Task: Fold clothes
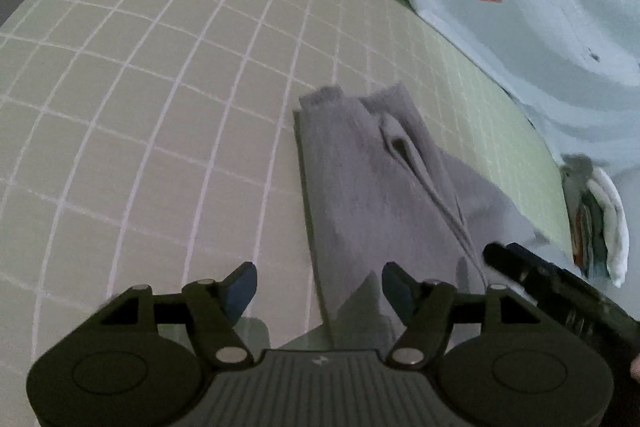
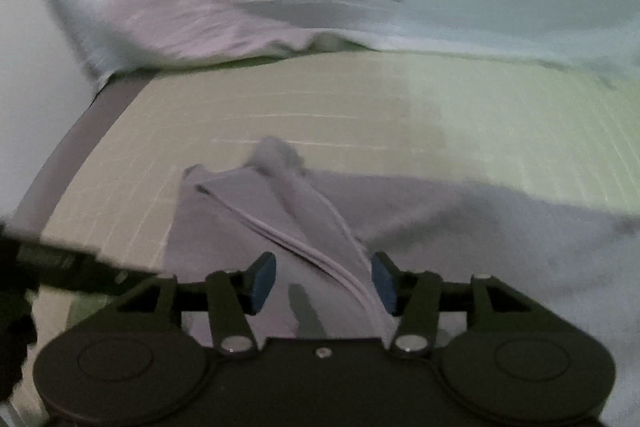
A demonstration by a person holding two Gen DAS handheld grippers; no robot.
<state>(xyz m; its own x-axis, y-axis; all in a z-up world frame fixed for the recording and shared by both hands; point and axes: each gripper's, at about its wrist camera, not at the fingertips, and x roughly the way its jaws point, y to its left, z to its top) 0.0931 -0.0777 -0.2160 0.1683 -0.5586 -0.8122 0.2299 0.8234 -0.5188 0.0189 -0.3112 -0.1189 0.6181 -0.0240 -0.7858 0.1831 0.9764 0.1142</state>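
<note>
A grey garment (image 1: 360, 187) lies on a pale green checked sheet (image 1: 160, 107), folded into a long strip with a seam and a pocket slit showing. My left gripper (image 1: 320, 291) hovers open above its near end, with the left edge of the cloth running between the fingers. In the right wrist view the same grey garment (image 2: 320, 219) spreads out to the right, a raised fold with a light seam running toward the camera. My right gripper (image 2: 324, 283) is open over that fold, which passes between the blue pads without being pinched. The right gripper's black body (image 1: 560, 291) shows at the lower right of the left view.
A pale blue quilt with carrot prints (image 1: 520, 7) is bunched along the far side of the bed. A stack of folded clothes (image 1: 596, 219) sits at the right edge. The bed's grey frame edge (image 2: 80, 131) runs along the left in the right view.
</note>
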